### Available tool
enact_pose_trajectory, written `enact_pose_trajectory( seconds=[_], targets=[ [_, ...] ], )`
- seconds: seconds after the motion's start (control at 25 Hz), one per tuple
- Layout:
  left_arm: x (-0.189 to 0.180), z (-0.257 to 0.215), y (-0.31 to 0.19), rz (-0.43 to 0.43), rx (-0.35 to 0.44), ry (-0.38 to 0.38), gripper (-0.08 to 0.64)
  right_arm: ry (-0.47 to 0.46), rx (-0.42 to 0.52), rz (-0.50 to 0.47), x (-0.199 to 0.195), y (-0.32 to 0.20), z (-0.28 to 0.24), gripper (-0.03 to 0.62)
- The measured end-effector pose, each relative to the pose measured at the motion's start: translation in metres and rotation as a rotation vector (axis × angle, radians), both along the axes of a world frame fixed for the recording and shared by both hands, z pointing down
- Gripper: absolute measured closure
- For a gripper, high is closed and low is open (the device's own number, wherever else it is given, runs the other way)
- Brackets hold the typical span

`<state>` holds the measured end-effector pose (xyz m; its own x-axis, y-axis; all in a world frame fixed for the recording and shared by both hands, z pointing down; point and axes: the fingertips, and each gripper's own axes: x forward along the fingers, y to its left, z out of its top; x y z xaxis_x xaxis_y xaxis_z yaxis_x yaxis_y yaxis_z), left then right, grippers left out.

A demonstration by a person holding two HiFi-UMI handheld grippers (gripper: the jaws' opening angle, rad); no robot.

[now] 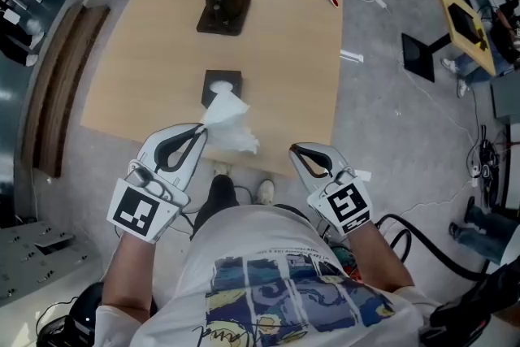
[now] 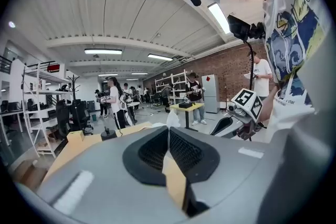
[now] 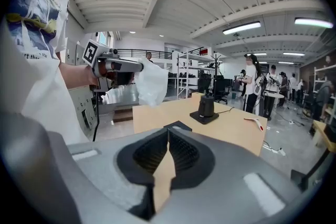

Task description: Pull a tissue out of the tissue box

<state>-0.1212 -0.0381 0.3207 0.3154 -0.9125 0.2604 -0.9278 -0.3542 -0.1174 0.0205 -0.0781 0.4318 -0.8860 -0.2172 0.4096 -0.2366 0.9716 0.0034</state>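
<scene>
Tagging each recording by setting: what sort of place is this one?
Probably a shared lab or workshop hall: open metal shelving racks, a brick wall, long ceiling strip lights, and cables lying loose on the bare floor.

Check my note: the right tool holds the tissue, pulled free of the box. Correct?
Not quite. The left tool holds the tissue, not the right tool, which is shut and empty. The head view shows this. The rest stands: in the right gripper view the tissue hangs free of the box.
</scene>
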Motion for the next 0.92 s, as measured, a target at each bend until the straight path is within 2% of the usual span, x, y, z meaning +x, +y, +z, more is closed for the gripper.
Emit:
enact_pose_trajectory(
  seconds=[0.24, 0.44, 0.6, 0.76, 0.92],
  targets=[
    [0.004, -0.004, -0.001, 0.028, 0.013, 0.008, 0.555, -0.001, 0.002, 0.008, -0.003, -0.001, -0.003, 0.583],
    [0.001, -0.001, -0.002, 0.037, -0.011, 0.015, 0.555, 0.006, 0.0, 0.007, -0.007, -0.002, -0.003, 0.583],
    [0.001, -0.004, -0.004, 0.047, 0.014, 0.018, 0.555, 0.008, 0.006, 0.004, -0.008, -0.002, -0.003, 0.583],
    [0.001, 0.0, -0.003, 0.049, -0.008, 0.024, 0.555, 0.012, -0.003, 0.012, -0.01, -0.001, -0.004, 0.583],
    [0.001, -0.002, -0.004, 0.062, 0.014, 0.024, 0.555, 0.017, -0.007, 0.012, -0.012, 0.001, -0.003, 0.583]
  ],
)
